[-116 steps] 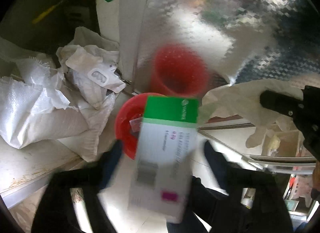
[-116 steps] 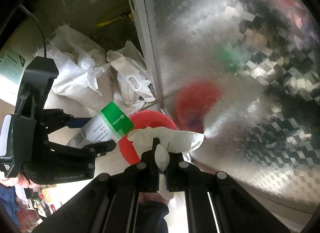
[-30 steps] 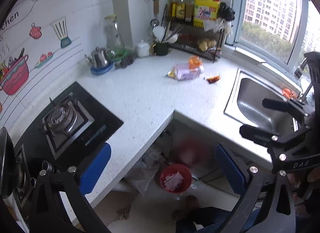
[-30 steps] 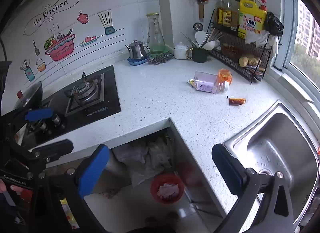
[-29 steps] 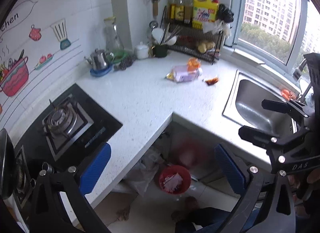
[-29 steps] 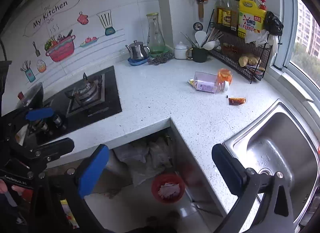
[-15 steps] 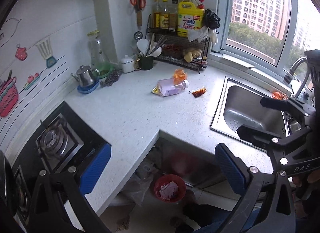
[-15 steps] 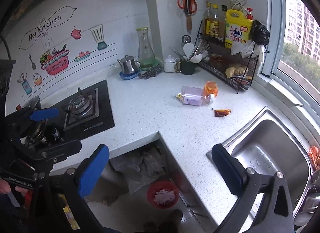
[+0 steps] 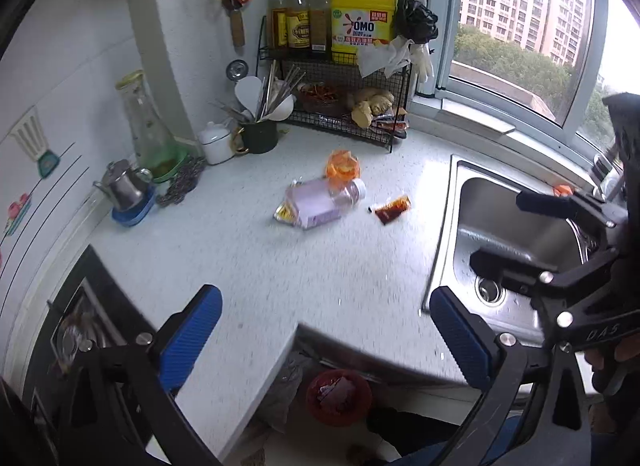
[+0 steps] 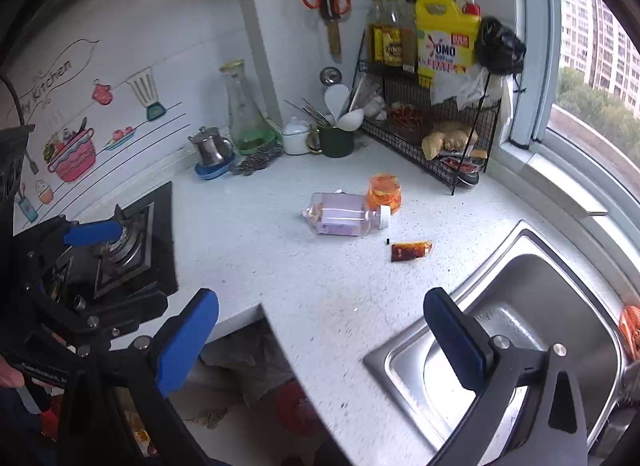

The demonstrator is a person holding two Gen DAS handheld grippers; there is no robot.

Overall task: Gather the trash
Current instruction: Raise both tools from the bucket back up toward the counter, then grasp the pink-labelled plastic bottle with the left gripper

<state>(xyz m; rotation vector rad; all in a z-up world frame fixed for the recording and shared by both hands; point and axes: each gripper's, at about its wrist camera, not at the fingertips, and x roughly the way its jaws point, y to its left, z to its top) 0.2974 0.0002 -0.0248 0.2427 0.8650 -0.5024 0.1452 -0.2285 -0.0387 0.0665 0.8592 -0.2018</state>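
Both the left tongs and the right tongs hang wide and empty, ribbed blue pads facing each other; below the left pair a round red bin sits on the floor; past them the speckled white surface carries a flat brown sauce sachet, a clear plastic bottle lying on its side, and a crinkled orange wrapper touching it; beyond stands a black wire rack.
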